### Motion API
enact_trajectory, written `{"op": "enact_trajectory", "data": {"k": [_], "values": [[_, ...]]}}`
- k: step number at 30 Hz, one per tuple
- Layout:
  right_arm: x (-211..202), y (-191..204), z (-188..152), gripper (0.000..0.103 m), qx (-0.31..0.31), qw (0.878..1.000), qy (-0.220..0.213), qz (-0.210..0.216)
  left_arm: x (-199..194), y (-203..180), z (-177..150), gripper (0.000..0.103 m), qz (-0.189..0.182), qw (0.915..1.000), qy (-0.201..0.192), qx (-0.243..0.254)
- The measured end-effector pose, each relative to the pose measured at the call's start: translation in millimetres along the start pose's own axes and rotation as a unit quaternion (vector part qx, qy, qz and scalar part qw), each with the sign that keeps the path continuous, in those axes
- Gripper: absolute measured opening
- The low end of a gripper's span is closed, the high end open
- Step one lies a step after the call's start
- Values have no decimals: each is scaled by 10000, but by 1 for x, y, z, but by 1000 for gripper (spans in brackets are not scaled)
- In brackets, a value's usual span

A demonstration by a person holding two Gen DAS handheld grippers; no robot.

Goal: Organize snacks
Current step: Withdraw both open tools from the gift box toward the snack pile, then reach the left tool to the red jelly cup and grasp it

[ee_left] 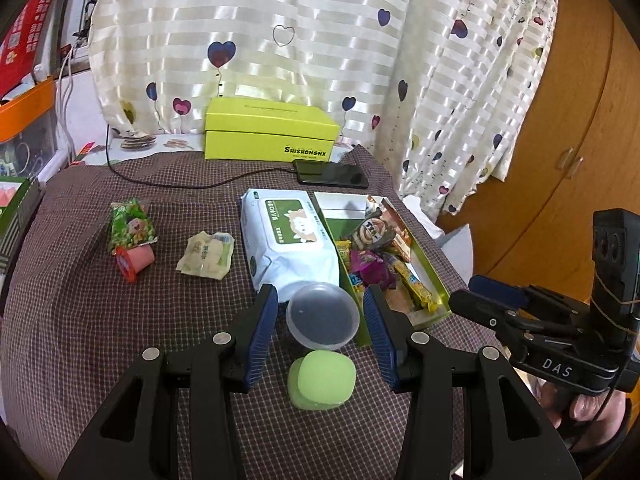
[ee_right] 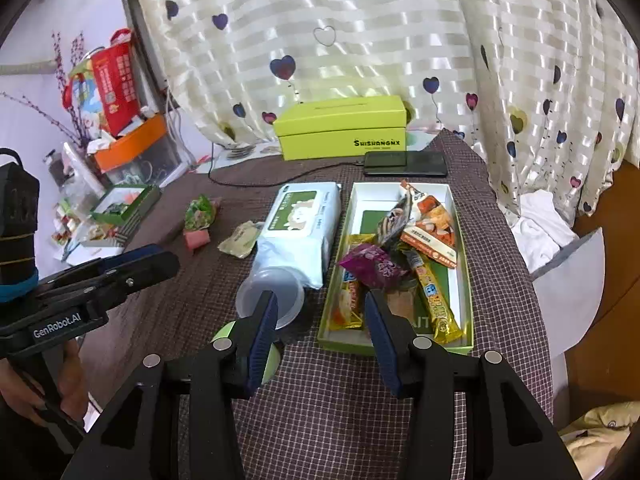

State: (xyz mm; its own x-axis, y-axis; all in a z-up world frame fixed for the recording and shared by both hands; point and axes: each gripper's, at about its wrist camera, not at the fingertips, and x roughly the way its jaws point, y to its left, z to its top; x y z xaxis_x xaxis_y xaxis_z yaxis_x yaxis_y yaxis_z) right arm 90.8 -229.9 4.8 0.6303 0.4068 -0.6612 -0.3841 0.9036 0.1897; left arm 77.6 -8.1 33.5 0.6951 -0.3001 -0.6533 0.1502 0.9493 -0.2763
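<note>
My left gripper (ee_left: 320, 300) stands open over the checked tablecloth, holding nothing. Past its fingertips a clear plastic cup (ee_left: 322, 316) lies on its side, with a green jelly cup (ee_left: 322, 380) nearer me. A green packet (ee_left: 130, 224), a red jelly cup (ee_left: 134, 262) and a pale wrapped snack (ee_left: 206, 254) lie to the left. My right gripper (ee_right: 320, 300) is open and empty in front of the near end of the green tray (ee_right: 464, 240), which holds several snack packets, a purple one (ee_right: 372, 264) among them. Its left finger covers part of the clear cup (ee_right: 280, 280).
A wet-wipes pack (ee_left: 288, 240) lies between the loose snacks and the tray. Behind are a phone (ee_left: 332, 174) on a cable and a yellow-green box (ee_left: 272, 132) against the curtain. A second green box (ee_right: 120, 208) sits at the far left. A wooden cabinet (ee_left: 560, 140) stands to the right.
</note>
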Motion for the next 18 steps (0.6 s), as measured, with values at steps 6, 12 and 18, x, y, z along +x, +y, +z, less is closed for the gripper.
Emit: {"op": "enact_trajectory", "data": {"k": [6, 12, 18], "values": [[5, 9, -1, 45, -88, 9999, 92, 77, -2, 7, -5, 46, 51, 10000, 6, -67], [16, 22, -3, 45, -210, 9994, 237, 157, 2, 23, -11, 46, 122, 9996, 88, -234], [22, 32, -3, 45, -303, 9988, 299, 224, 2, 37, -16, 46, 142, 9992, 89, -373]]}}
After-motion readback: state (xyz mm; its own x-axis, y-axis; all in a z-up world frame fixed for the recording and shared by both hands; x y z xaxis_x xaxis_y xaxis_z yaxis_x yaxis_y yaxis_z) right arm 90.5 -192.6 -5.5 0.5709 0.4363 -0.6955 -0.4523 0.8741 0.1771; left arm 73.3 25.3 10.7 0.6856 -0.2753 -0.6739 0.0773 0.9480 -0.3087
